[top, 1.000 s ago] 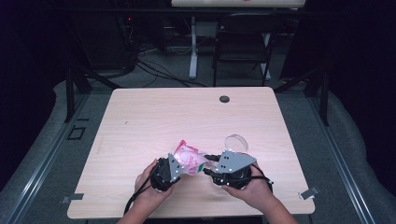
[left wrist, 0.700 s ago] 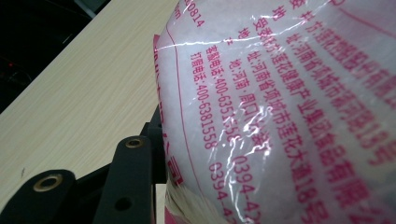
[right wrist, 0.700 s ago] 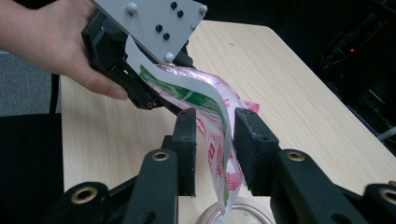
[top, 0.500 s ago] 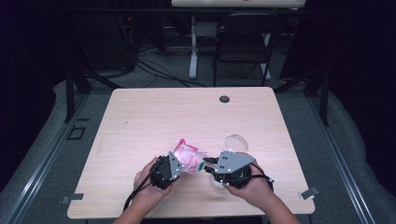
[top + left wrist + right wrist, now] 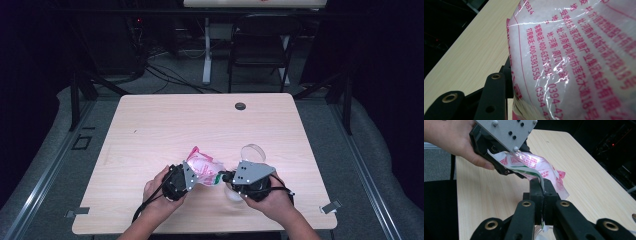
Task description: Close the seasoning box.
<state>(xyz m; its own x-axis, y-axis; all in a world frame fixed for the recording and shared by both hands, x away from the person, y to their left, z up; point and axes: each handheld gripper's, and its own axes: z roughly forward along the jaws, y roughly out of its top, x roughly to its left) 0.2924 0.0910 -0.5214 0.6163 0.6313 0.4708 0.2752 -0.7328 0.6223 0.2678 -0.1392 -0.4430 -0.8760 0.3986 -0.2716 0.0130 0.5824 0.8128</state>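
A light wooden table has a small dark round cap near its far edge, at about 12 o'clock. Behind the table, at 12 o'clock, a black folding chair stands on the grey floor. Black cables lie at 11 o'clock.

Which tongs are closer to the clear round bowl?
The right tongs. They sit just in front of the clear bowl, while the left tongs are farther away, past the pink packet.

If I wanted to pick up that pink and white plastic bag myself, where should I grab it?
Probably by a flat edge, as both tools do now: the left tool clamps one end of the bag and the right tool pinches a thin strip at its other end. The full middle looks too bulgy for narrow jaws.
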